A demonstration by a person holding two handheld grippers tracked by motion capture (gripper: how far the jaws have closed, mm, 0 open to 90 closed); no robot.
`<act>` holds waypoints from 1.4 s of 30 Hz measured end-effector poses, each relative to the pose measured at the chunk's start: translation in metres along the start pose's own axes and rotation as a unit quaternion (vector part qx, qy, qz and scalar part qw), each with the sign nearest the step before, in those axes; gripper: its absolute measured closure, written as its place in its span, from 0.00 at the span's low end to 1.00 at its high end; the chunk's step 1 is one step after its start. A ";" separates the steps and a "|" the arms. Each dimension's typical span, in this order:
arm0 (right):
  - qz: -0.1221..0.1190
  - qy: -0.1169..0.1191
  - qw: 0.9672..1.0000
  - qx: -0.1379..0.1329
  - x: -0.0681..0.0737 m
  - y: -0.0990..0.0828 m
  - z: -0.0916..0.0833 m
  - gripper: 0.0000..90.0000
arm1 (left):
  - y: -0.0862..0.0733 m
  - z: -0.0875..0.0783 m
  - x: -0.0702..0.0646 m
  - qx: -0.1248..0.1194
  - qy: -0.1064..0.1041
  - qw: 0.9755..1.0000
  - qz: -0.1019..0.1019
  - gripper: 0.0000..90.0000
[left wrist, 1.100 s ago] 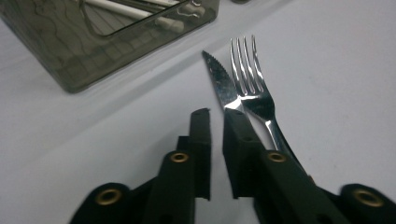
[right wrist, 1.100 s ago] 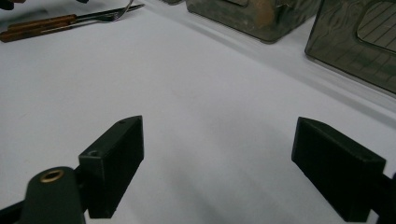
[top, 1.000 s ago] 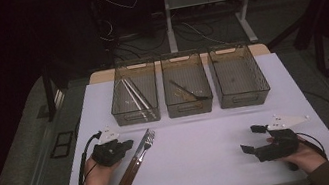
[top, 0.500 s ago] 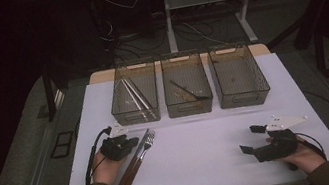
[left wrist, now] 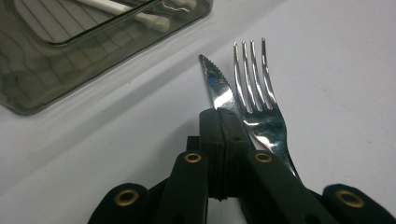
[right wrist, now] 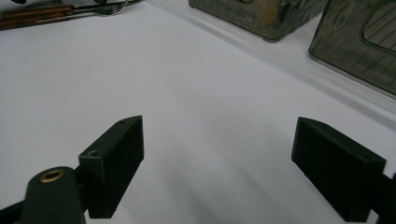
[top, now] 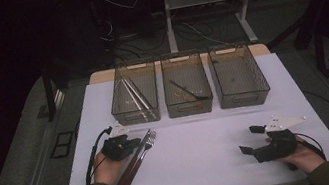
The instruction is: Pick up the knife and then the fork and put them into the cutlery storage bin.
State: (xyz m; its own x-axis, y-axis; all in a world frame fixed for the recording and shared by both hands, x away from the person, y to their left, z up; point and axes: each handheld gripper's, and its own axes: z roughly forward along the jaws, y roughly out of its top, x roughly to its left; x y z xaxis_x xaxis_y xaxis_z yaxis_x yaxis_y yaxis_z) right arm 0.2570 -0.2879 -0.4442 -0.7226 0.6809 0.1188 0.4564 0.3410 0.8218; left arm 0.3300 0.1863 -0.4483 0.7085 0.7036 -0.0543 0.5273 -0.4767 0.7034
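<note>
A knife [left wrist: 217, 86] with a serrated tip and a fork [left wrist: 257, 93] lie side by side on the white table, their brown handles [top: 129, 171] pointing toward the person. My left gripper [top: 133, 142] sits just left of them. In the left gripper view its jaws are pressed together [left wrist: 223, 116] with nothing between them, directly over the blade and the fork's neck. My right gripper [top: 250, 140] rests at the table's front right. Its jaws stand wide apart [right wrist: 219, 158] over bare table, holding nothing.
Three smoky plastic bins stand in a row at the back. The left bin [top: 137, 115] holds pale sticks, the middle bin [top: 190, 106] a dark utensil, and the right bin [top: 244, 97] looks bare. A black cable [top: 93, 157] trails from the left gripper.
My left gripper has edged right, up to the knife and fork. The right gripper has stayed in place.
</note>
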 end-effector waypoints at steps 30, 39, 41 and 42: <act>-0.003 0.002 1.000 0.001 0.000 0.000 0.000 0.19 | 0.005 0.004 -0.015 0.006 -0.083 0.994 0.074 0.99; -0.004 0.000 1.000 0.000 0.000 0.000 -0.001 0.19 | 0.006 -0.017 -0.016 -0.025 -0.095 0.994 0.054 0.88; -0.005 0.000 1.000 0.000 0.000 0.000 -0.001 0.19 | 0.003 -0.024 -0.016 -0.025 -0.095 0.994 0.055 0.84; -0.004 0.000 1.000 0.000 0.000 0.000 -0.002 0.19 | 0.001 -0.027 -0.017 -0.026 -0.096 0.994 0.053 0.83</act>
State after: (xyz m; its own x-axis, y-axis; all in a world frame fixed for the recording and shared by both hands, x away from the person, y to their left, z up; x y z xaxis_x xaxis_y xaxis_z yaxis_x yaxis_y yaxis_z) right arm 0.2559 -0.2886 -0.4433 -0.7265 0.6780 0.1116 0.4505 0.3474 0.8224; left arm 0.3059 0.1881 -0.4271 0.8377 0.5349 -0.1099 0.4243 -0.5109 0.7476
